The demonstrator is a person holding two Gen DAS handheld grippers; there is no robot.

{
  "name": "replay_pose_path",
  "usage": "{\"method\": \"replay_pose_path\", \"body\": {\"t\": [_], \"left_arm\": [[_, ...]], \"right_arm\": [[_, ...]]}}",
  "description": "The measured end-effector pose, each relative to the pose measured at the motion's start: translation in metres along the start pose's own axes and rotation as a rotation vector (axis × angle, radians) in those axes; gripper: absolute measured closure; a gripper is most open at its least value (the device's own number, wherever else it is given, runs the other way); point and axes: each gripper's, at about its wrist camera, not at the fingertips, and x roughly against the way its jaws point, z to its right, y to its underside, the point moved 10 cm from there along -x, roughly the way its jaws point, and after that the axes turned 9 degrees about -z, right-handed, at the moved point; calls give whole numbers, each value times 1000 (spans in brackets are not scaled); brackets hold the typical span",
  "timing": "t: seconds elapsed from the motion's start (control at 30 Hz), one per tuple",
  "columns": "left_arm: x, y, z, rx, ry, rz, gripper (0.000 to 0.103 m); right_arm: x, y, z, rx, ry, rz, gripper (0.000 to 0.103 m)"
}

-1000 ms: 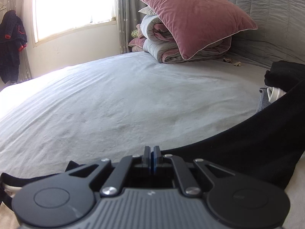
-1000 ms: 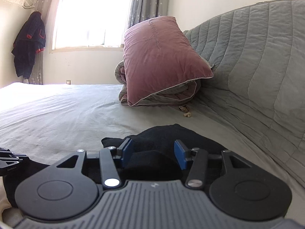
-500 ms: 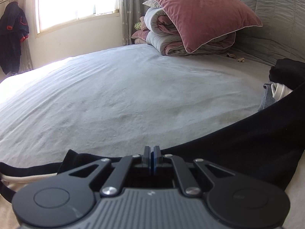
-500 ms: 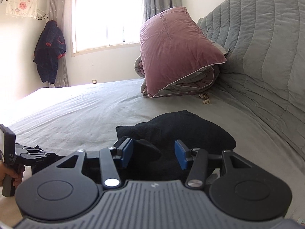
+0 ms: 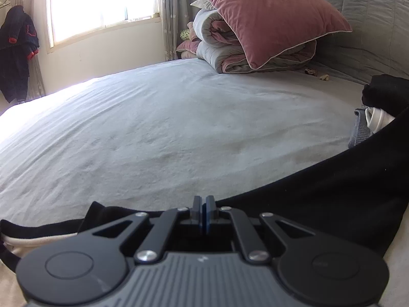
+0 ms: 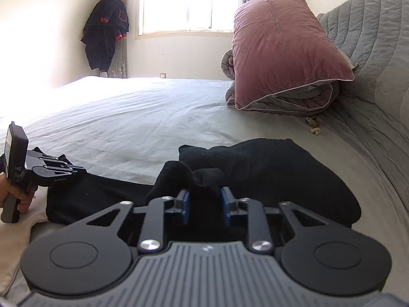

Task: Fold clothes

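**laundry_newb:** Trying to judge progress here. Big grey bed [image 5: 153,128], pink pillow [image 6: 281,51] propped at the head end. Where's the actual clothing?

**foldmaster:** Down at the near edge of the bed, well away from the pink pillow on the side opposite the headboard. Black garment [image 5: 319,199] stretched in a band along that edge, not flat, no crease or square shape anywhere. A darker black mound [image 6: 268,179] between the band and the pillow. Can't tell if same piece or another one.

**laundry_newb:** So basically nothing folded?

**foldmaster:** Looks that way. Reads as the pick-up stage: grabbing two points before spreading it out. All of the real folding left to do, going by the lumpy state of the cloth.

**laundry_newb:** And the grippers?

**foldmaster:** Left gripper [image 5: 203,204] at the end of the band farthest from the pillow, fingers pressed tight together, cloth edge running right into them, so apparently pinching that edge. Right gripper [image 6: 204,202] nearer the pillow side, blue fingers [image 6: 184,204] apart in this view and closing, with a bunched fold [image 6: 184,174] of the black cloth sitting between them. Not clamped on it as far as visible.

**laundry_newb:** Anything tiny worth noting?

**foldmaster:** Just a few small scraps [image 6: 313,125] on the sheet right below the pillow, well clear of the garment.
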Motion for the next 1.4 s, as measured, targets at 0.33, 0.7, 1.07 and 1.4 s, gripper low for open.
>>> {"method": "replay_pose_path", "body": {"t": [0.33,0.7,1.07,1.4], "left_arm": [[8,-5,-8,86,0,36,101],[7,-6,-11,137,-40,49,101],[-3,-2,-5,126,-7,-16,95],[31,-7,-23,184,14,-34,83]], "right_arm": [[72,-47,-10,-1,205,-52,95],[-29,-46,41,-157,393,-336,94],[-12,-50,59,-362,292,-154,58],[-32,-17,53,-547,161,-168,99]]}}
